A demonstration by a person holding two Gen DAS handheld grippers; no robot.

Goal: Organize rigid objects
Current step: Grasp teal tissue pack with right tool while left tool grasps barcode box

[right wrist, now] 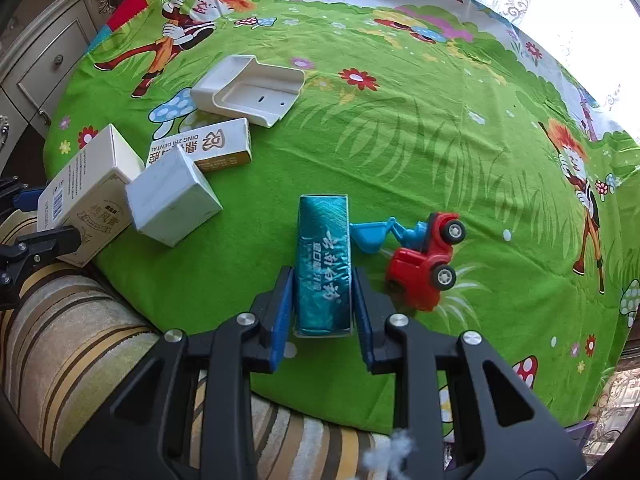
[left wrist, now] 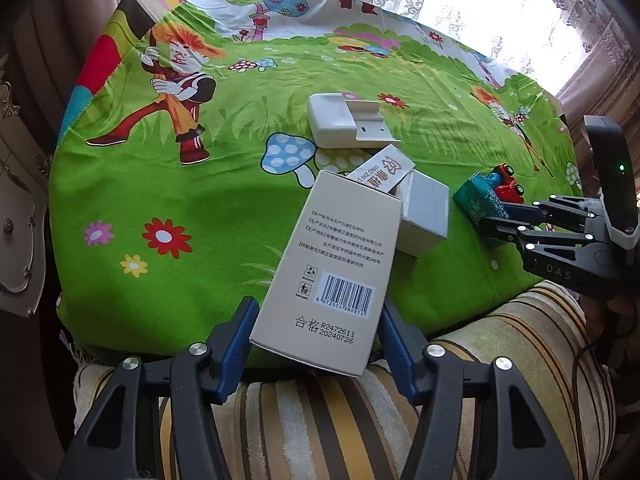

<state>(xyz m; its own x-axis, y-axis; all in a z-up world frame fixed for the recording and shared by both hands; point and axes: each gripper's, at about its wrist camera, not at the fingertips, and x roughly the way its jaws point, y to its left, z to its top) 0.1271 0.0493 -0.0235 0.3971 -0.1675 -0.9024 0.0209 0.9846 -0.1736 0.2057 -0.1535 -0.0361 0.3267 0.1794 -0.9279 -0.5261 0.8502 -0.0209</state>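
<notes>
From the left wrist, the left gripper has its blue pads half spread with a tall white carton standing between them, its barcode face up. The left pad lies against the carton's edge; on the right I cannot tell whether the pad presses or sits just off it. The carton tilts away from the gripper over the near edge of the bench, which is draped in a green cartoon cloth. Just beyond the carton's far end lie a small white box and a dental-product box with gold lettering, both touching or overlapping it. Further out sits a white plastic tray. Off to the right, the right gripper reaches in with a teal packet at its tips, a red toy truck just behind.

From the right wrist, the right gripper is drawn in narrow, both blue pads flat against the long sides of the teal packet, which lies on the cloth pointing straight ahead. Just right of the packet, on its side, is the toy truck, its blue scoop touching the packet's edge. Ahead and to the left are the small white box, the dental-product box and the plastic tray. At far left, the left gripper is with the white carton. A striped cushion lies below the bench edge.
</notes>
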